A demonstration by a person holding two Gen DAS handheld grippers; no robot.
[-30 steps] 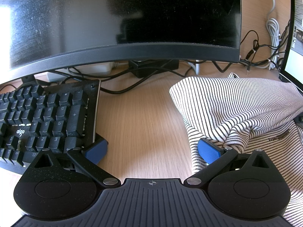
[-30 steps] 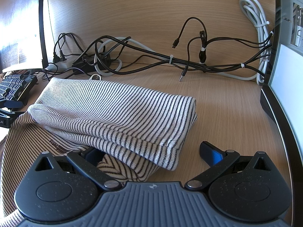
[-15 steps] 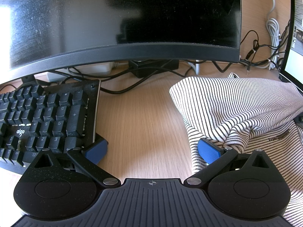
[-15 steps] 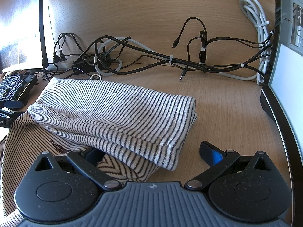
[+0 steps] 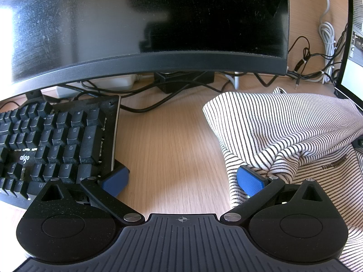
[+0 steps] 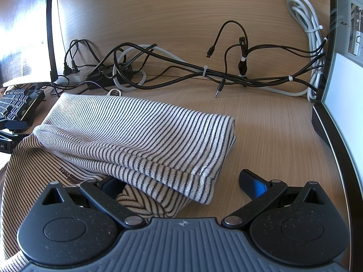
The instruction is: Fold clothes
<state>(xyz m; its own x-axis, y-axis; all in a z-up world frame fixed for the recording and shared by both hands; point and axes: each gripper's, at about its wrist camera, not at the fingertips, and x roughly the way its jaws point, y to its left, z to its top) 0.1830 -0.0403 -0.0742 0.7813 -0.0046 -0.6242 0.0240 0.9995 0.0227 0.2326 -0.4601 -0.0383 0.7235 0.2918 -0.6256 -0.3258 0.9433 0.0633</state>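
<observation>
A keyboard (image 5: 56,140) lies ahead and left of the left claw (image 5: 181,179), whose blue fingers are spread wide over bare desk (image 5: 168,149): the left finger (image 5: 114,180) sits just beside the keyboard's near corner, the right finger (image 5: 250,179) is tucked against the edge of a striped shirt (image 5: 283,131). A dark monitor (image 5: 145,22) fills the view above the claw, with black cables (image 5: 158,99) running beneath it

From the right claw (image 6: 181,181), also spread wide and gripping nothing, the shirt (image 6: 136,133) lies ahead and to the left, folded over into a thick band across a lower layer that bears a small printed label. The claw's left finger (image 6: 111,184) pokes under the folded band, against the fabric; the right finger (image 6: 254,184) stands apart from the cloth over bare desk (image 6: 272,124). The band's right end falls between the two fingers. A tangle of black and grey cables (image 6: 204,72) runs along the wooden back panel beyond the shirt, and a second screen's edge (image 6: 333,140) rises at the far right
</observation>
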